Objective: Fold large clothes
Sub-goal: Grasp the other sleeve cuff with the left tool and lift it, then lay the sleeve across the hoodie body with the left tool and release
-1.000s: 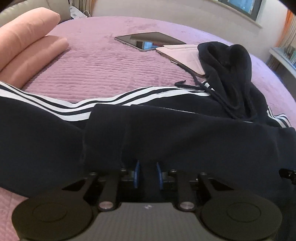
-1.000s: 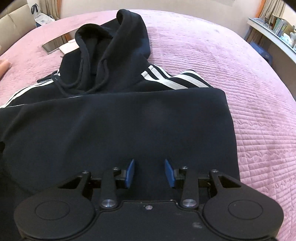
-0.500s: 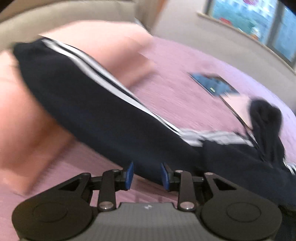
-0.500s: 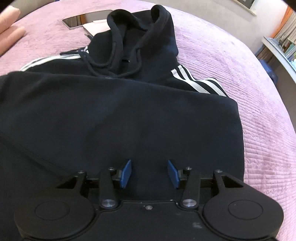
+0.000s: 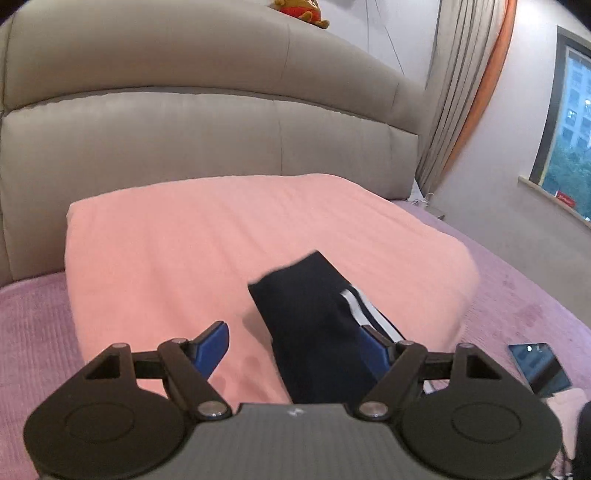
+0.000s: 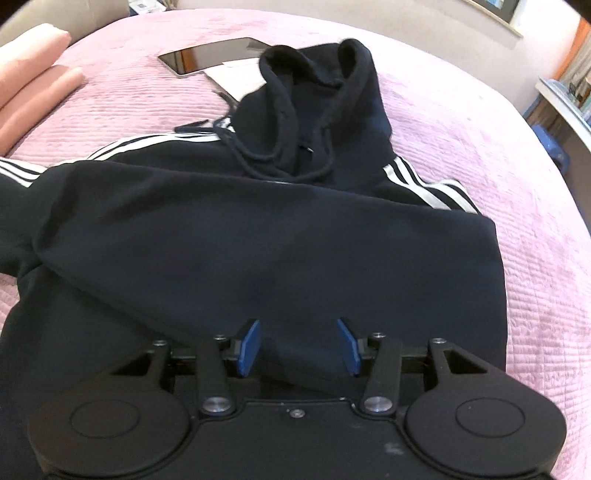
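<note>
A black hoodie [image 6: 258, 240] with white sleeve stripes lies flat on the purple bedspread [image 6: 480, 129], its hood [image 6: 325, 110] at the far side. My right gripper [image 6: 299, 347] hovers over the near hem, jaws opening, with a low fold of cloth between the blue pads and no grip on it. In the left wrist view the hoodie's sleeve end [image 5: 314, 314] rests on a pink pillow [image 5: 184, 240]. My left gripper [image 5: 295, 343] straddles it, jaws opening wide; the sleeve lies against the right pad, and the left pad is clear of it.
A grey padded headboard [image 5: 184, 129] rises behind the pillow, with a plush toy [image 5: 299, 11] on top. A tablet [image 6: 214, 55] and a pale notebook [image 6: 236, 77] lie beyond the hood. Curtains [image 5: 461, 92] hang at the right.
My left gripper swung from the hoodie's body up along the sleeve to the pillow, and its jaws spread apart. My right gripper's jaws widened a little and it shifted slightly over the hem.
</note>
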Demonstrator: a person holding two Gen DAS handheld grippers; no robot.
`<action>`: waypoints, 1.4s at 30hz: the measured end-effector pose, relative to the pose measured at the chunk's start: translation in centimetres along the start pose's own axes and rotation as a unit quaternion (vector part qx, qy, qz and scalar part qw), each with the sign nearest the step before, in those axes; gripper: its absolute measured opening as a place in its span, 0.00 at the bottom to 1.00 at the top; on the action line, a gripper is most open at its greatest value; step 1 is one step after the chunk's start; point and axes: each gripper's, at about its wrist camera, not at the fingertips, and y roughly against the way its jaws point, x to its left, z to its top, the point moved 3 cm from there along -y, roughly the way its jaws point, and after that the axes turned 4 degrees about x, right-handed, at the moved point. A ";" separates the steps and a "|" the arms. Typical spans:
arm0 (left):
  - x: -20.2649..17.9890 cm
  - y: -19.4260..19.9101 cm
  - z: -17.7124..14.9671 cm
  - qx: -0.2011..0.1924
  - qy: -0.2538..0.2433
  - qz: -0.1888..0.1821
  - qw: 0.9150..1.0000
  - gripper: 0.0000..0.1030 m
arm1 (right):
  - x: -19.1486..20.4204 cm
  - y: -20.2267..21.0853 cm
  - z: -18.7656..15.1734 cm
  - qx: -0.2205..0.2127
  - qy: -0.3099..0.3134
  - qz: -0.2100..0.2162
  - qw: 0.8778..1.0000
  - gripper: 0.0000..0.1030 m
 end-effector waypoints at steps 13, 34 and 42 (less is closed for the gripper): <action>-1.1 -5.2 -0.6 0.017 -0.046 0.001 0.999 0.20 | 0.5 1.6 -0.7 -0.031 0.008 0.008 0.999 0.57; -30.8 11.2 -24.7 0.001 -0.299 -0.281 0.912 0.12 | -3.5 4.3 -4.0 -0.074 -0.015 0.018 0.997 0.56; -35.8 12.4 -33.8 0.094 -0.327 -0.344 0.875 0.19 | -7.3 4.0 -4.4 -0.070 -0.050 0.021 0.996 0.56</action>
